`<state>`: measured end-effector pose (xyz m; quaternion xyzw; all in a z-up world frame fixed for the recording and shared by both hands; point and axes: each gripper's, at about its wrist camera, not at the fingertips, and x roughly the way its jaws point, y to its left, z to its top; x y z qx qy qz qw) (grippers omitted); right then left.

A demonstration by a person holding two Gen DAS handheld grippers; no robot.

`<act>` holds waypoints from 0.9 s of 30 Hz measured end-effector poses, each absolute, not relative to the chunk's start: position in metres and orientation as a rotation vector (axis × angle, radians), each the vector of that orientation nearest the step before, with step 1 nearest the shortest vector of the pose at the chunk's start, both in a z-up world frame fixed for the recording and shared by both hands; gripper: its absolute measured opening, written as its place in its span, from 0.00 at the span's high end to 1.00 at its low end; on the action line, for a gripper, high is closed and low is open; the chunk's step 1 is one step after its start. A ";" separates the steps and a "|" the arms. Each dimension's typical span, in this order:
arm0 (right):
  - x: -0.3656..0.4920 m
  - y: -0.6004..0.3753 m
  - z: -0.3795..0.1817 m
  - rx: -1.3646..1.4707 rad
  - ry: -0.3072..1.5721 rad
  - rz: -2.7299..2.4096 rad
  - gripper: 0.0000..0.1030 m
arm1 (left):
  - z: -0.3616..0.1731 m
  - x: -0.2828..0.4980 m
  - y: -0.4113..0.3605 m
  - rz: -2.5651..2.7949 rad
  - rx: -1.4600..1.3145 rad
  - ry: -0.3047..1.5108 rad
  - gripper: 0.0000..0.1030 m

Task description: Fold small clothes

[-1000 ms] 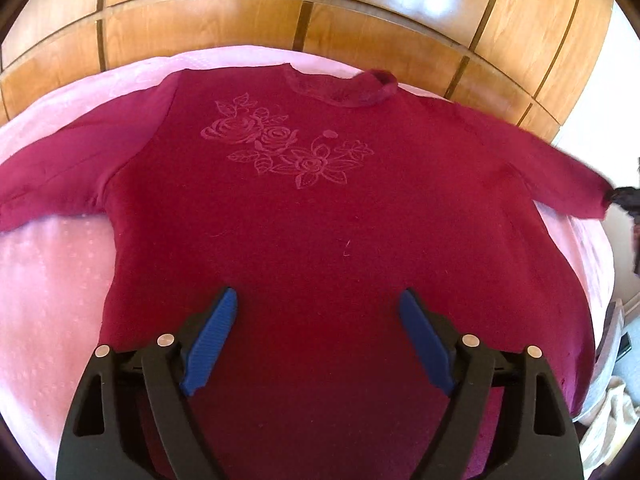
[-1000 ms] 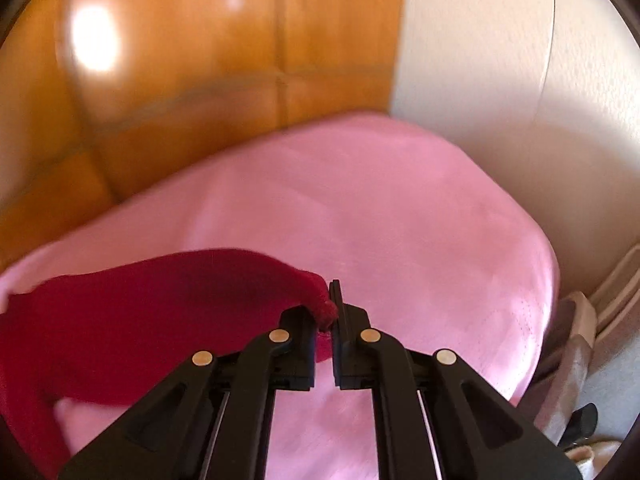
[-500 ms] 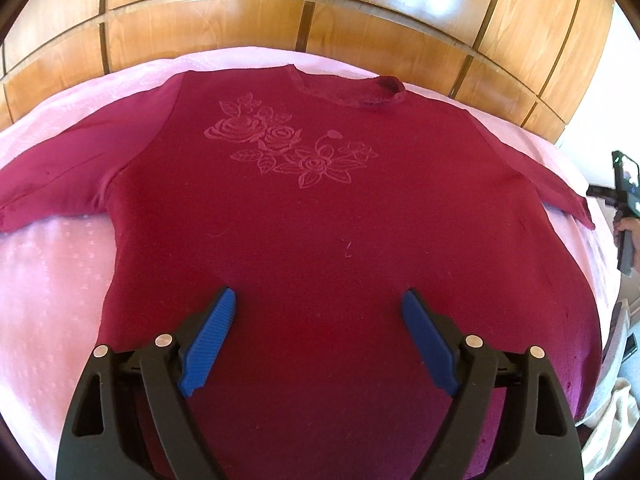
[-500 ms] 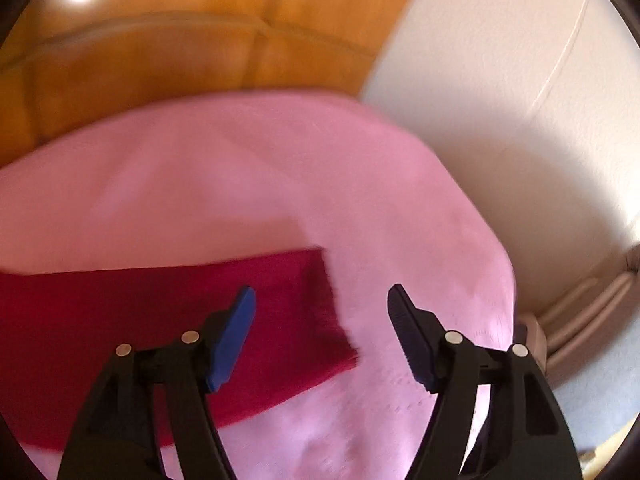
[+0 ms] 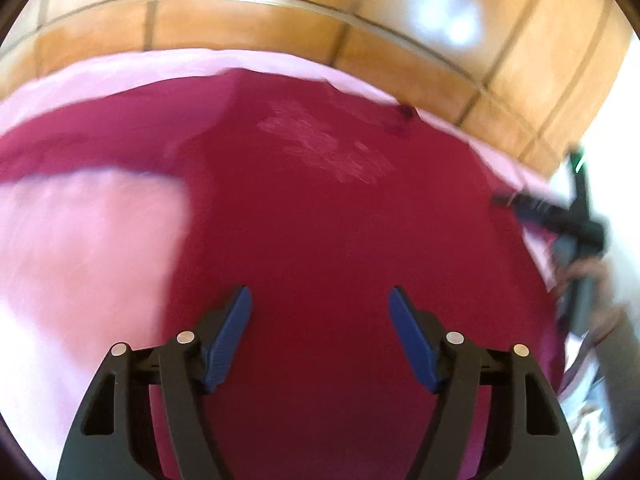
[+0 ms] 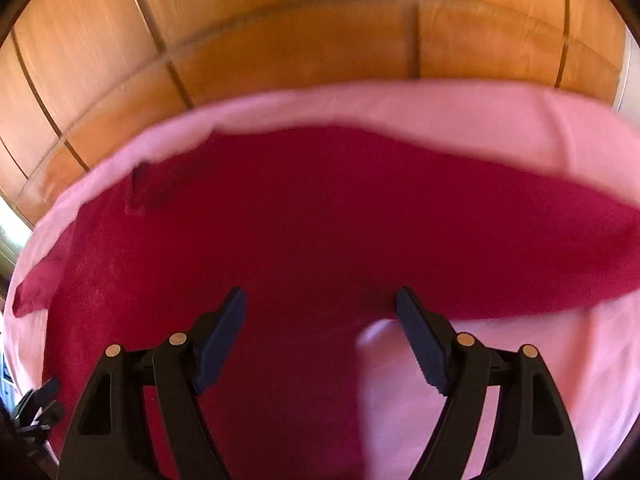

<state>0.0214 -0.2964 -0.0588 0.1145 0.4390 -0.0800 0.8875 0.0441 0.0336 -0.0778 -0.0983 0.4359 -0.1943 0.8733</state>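
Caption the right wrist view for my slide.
Open right tool poised over a dark red long-sleeved sweater spread flat on a pink bedsheet.

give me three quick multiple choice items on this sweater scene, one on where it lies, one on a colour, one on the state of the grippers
1. Where does the sweater lie?
A. spread on the pink bedcover
B. hung on the wooden panelling
C. in a basket

2. What colour are the pads of the left gripper?
A. blue
B. yellow
C. white

3. How does the right gripper stand?
A. shut on a sleeve
B. open, holding nothing
C. shut on the collar

Answers:
1 A, pink cover shows around the sweater's edges.
2 A, both pads are blue in the left wrist view.
3 B, its jaws stand apart above the cloth, having just been opening, with nothing pinched.
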 end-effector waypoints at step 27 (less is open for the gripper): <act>0.028 -0.302 -0.070 0.122 0.935 -0.291 0.12 | -0.088 0.171 0.421 0.333 -0.583 0.848 0.87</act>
